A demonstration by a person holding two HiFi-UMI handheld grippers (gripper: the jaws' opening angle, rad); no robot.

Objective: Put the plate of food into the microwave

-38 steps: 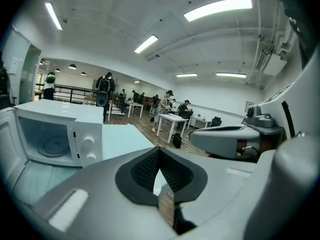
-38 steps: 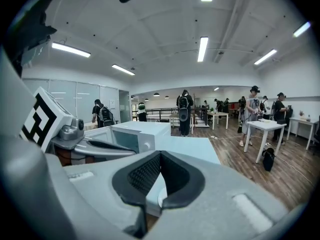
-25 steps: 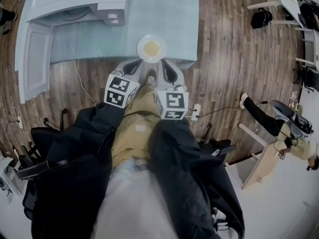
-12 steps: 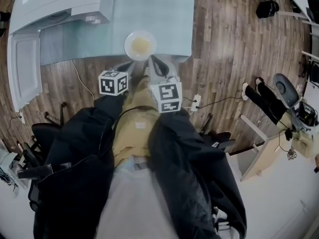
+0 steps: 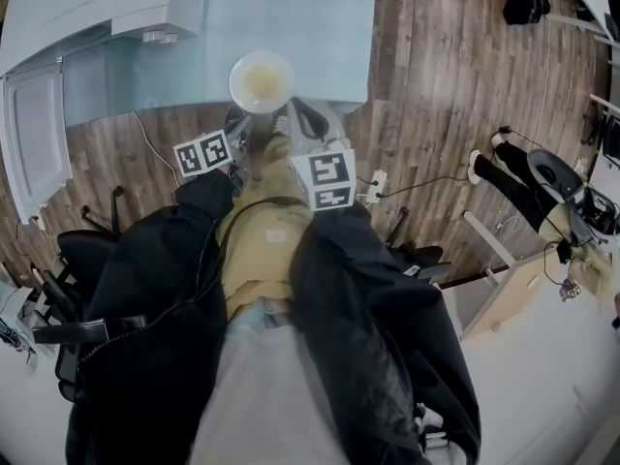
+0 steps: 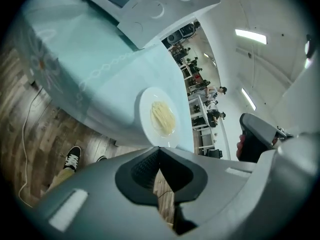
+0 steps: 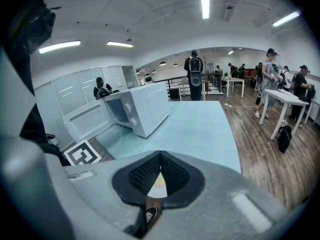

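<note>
A white plate with pale noodles hangs over the near edge of the light blue table. My left gripper is shut on its near-left rim and my right gripper on its near-right rim. In the left gripper view the plate meets the closed tips of the left gripper. In the right gripper view only a wedge of the plate shows under the closed tips of the right gripper. The white microwave stands at the table's far left, its door swung open.
The microwave's door juts past the table's left side. A cable and a power strip lie on the wooden floor near my feet. Dark chairs stand at my left. People and desks fill the room's far end.
The plate has shifted left along the table's near edge towards the microwave, and now overhangs the edge more. Both grippers moved with it, and their marker cubes have turned.
</note>
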